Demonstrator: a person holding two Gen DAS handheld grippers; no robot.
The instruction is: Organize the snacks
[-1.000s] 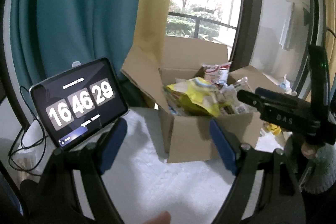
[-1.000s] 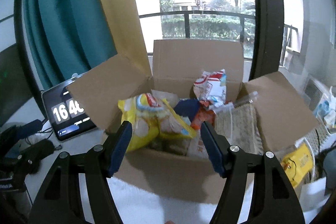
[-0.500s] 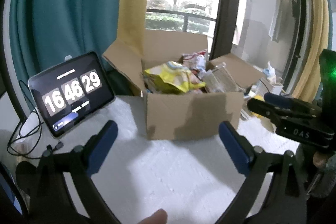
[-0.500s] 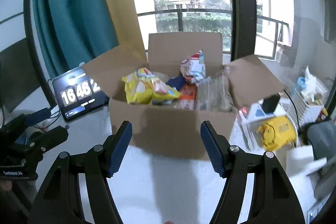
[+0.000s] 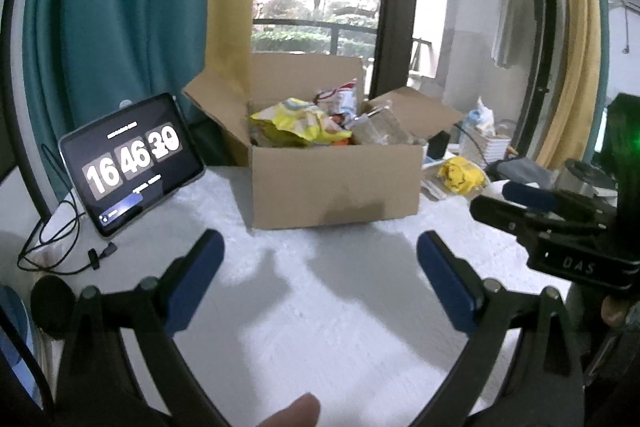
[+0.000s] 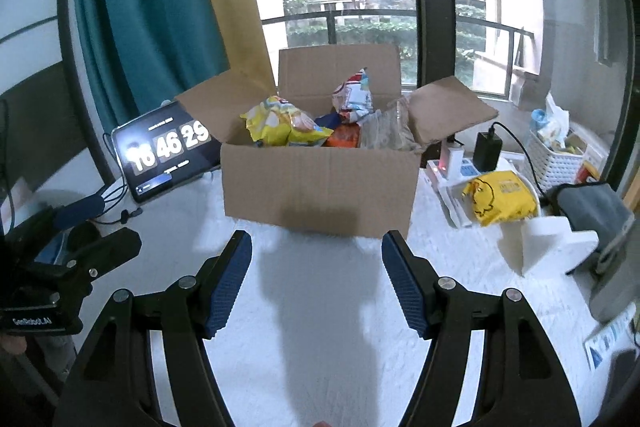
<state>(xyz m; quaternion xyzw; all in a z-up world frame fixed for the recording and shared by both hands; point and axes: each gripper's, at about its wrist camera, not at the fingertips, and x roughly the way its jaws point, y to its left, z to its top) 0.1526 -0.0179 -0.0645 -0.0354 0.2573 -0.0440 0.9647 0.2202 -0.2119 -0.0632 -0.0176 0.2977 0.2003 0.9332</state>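
1. The left gripper (image 5: 318, 259) is seen spread wide above the white worktop (image 5: 340, 307), its jaws just having been opening, with nothing between them.
2. The right gripper (image 6: 316, 275) is held apart too, less widely, and nothing is grasped or touched.
3. A cardboard box (image 6: 320, 183) is set ahead of both grippers, flaps up, and filled with snack bags (image 6: 280, 125).
4. A tablet clock (image 5: 132, 159) is propped left of the box.

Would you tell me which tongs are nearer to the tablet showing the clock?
Left. The left tongs hover just right of the tablet; the right tongs sit farther right, facing the cardboard box.
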